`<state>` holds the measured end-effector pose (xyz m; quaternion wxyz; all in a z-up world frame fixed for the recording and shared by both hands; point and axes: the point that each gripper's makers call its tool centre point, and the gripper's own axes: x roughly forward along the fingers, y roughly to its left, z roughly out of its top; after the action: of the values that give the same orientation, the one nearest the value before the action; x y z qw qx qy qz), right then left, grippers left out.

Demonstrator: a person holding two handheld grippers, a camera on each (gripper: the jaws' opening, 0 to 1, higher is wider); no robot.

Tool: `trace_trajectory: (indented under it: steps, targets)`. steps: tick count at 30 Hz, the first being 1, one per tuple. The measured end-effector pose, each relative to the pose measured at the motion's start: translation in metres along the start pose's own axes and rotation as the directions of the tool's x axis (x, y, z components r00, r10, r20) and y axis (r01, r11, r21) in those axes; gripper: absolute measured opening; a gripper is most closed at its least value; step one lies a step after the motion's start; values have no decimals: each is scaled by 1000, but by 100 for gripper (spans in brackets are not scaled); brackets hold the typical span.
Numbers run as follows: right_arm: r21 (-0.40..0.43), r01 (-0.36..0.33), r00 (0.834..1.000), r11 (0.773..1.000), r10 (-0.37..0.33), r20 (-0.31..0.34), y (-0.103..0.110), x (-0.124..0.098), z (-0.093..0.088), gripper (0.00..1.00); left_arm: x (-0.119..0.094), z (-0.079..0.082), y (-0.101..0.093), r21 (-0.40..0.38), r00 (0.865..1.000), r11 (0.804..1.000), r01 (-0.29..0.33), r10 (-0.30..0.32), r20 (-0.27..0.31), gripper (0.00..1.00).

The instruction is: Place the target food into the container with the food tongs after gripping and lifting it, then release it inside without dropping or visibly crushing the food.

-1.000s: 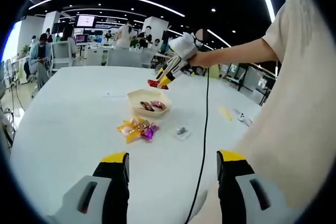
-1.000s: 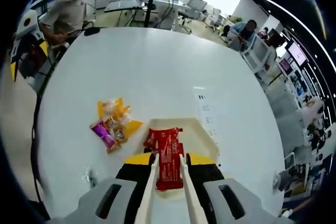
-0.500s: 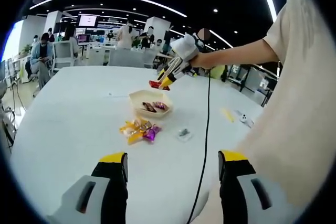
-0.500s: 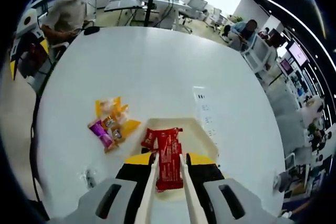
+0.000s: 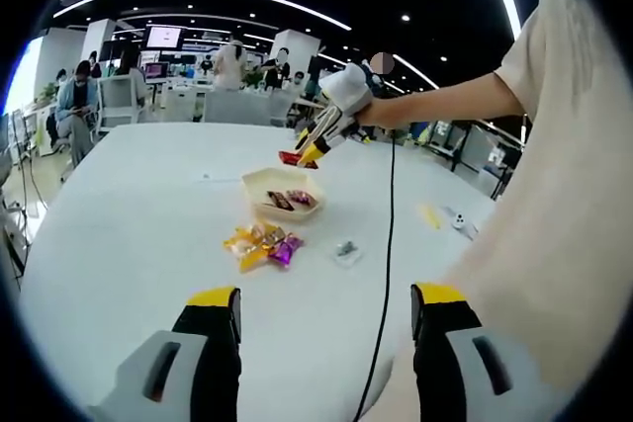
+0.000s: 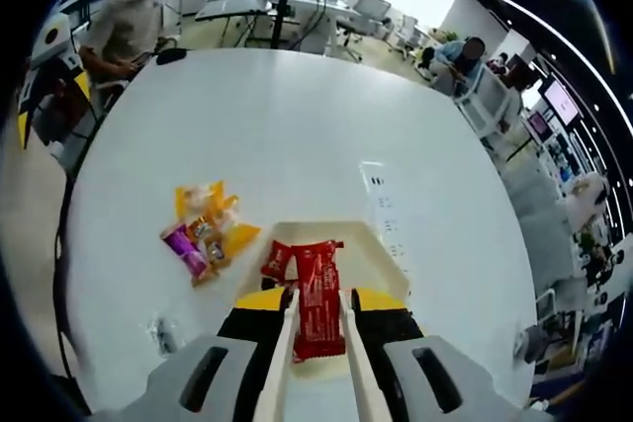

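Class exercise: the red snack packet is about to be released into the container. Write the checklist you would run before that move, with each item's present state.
1. Red foil snack packet is gripped between the cream food tongs in the right tool: ok.
2. Packet looks uncrushed: ok.
3. Packet is over the cream rectangular plastic container: ok in the right gripper view.
4. Packet is low enough to release without dropping: cannot tell; in the left gripper view it hangs above the container.
5. Container has free space: ok.
6. Left tool is open and away from the container: ok.
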<state>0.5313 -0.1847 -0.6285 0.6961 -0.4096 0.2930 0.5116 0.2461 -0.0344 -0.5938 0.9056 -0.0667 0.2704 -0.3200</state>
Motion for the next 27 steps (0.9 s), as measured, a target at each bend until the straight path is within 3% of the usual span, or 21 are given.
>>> trace_trajectory:
  steps: [16, 27]
  targets:
    - [18, 12, 1000, 1000, -12, 17, -1, -4, -1, 25, 3, -1, -3, 2, 1000, 1000, 6, -6, -6, 70]
    - [31, 3, 1000, 1000, -4, 12, 14, -8, -9, 26, 4, -1, -7, 8, 1000, 1000, 18, -18, -7, 70]
